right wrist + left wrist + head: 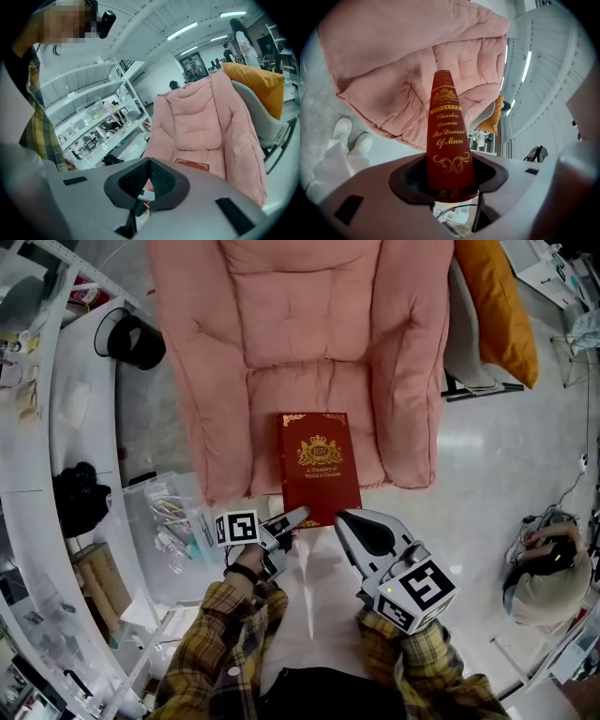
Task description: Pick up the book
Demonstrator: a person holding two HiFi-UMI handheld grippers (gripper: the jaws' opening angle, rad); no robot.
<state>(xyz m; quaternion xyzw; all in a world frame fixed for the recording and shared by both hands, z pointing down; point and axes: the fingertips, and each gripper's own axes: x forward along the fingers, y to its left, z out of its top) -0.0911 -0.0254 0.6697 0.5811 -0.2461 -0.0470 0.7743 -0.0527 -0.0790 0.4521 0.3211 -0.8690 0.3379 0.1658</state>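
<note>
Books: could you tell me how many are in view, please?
1: the red book, its near end clamped in the left gripper, over the pink armchair. Shelves may hide more.

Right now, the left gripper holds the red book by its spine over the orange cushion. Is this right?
Not quite. The left gripper does hold the red book by its spine, but over the pink armchair, not over the orange cushion, which sits off to one side of the armchair. The head view shows this.
</note>
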